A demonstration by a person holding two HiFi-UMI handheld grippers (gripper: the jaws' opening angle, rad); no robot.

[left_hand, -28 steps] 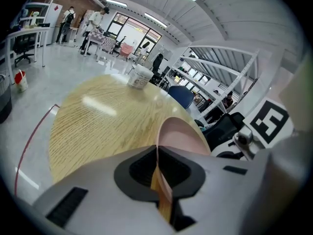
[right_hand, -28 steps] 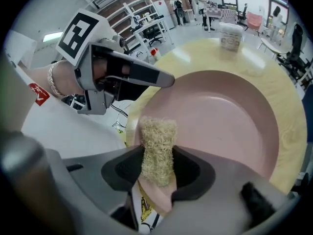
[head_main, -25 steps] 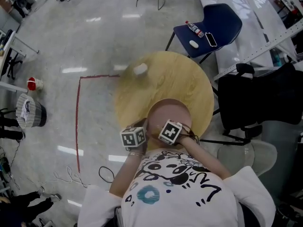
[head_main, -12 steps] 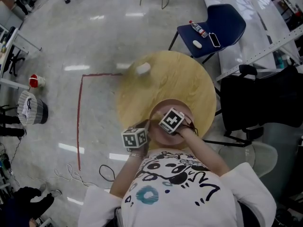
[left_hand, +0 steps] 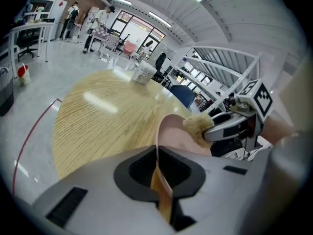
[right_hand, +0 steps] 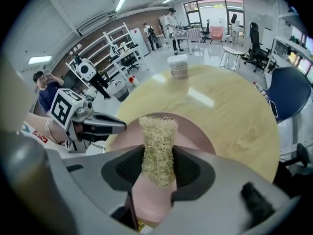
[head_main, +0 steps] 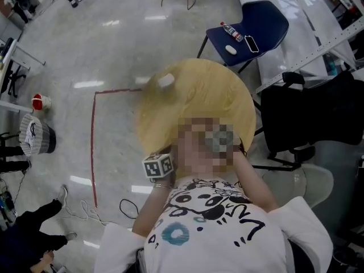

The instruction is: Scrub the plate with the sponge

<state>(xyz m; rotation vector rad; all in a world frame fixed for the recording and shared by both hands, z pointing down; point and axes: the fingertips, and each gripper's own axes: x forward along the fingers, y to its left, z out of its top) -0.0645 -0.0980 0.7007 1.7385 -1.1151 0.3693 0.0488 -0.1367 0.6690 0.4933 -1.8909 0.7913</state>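
Left gripper [left_hand: 157,166]: jaws clenched on the near rim of the pink plate [left_hand: 177,138], which is seen almost edge-on and stands tilted, lifted clear of the round wooden table [left_hand: 98,126]. Right gripper [right_hand: 159,169]: jaws clamped on a coarse, straw-coloured fibrous sponge [right_hand: 158,143], whose free end juts forward over the plate's face. In the left gripper view the sponge's tip sits at the plate's far upper rim and appears to touch it. In the head view a mosaic patch covers the plate and the right gripper, so contact cannot be checked there. A white cup [right_hand: 178,66] stands well apart at the table's far side. A blue chair [right_hand: 288,94] stands beyond the table's edge.

Step in hand, as judged: scrubbing proper, with the plate braced by one gripper and the sponge laid on it by the other.

Next move, as judged: draw the sponge back across the plate's face under steady pressure while the left grip stays firm. Pressing near the unsupported far rim could lever the plate in the jaws, so strokes toward the held edge are the safer course.
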